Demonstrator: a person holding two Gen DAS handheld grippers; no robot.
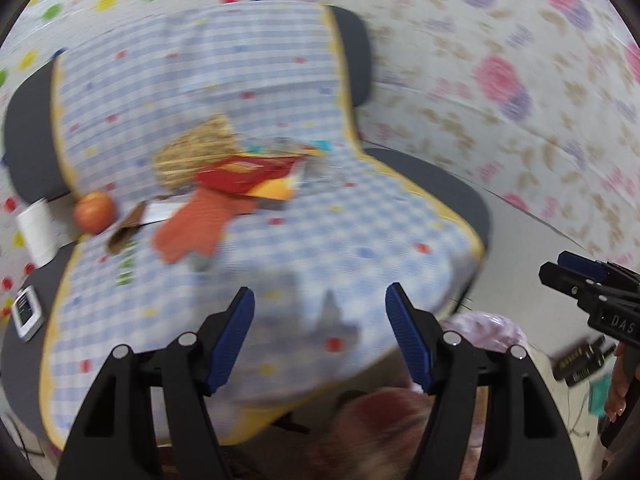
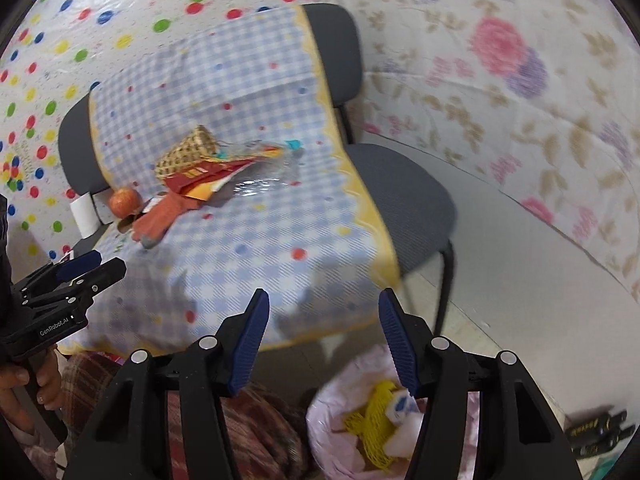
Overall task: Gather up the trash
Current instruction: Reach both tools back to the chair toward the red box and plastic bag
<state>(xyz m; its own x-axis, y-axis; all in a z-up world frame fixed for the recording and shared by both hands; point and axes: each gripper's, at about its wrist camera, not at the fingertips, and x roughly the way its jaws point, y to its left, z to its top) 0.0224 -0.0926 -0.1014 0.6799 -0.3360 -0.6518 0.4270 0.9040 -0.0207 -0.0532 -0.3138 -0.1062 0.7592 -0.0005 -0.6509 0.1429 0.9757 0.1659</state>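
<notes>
Both tongs stand wide and empty: the left gripper point(image 1: 320, 332) hangs over the near edge of the blue-and-white checked cloth point(image 1: 340, 240) draped on a grey upholstered chair point(image 2: 404, 196), and the right gripper point(image 2: 322, 340) hangs above the pink-lined waste bin point(image 2: 344, 392) on the floor in front of it. The bin already contains a yellow net bag point(image 2: 372, 420) and some white scraps. Remaining trash lies in a loose heap near the middle of the cloth, well apart from either gripper: a red and yellow snack wrapper point(image 1: 244, 176), a crumpled clear plastic film point(image 2: 260, 186), an orange cloth glove point(image 1: 192, 228) and a tipped woven straw basket point(image 1: 196, 148), with an orange round fruit point(image 1: 95, 212) just beside them. The wrapper and film are judged light, thin, slippery and liable to crackle and slide; a pinch on a raised fold or free corner is advised over a flat face. The glove is soft and limp, and should lift from any bunched part. Legible writing: "DAS" on the right gripper's body in the left view, "GenRobot.AI" on the left gripper's body in the right view. Print on the wrapper is too blurred to read.
</notes>
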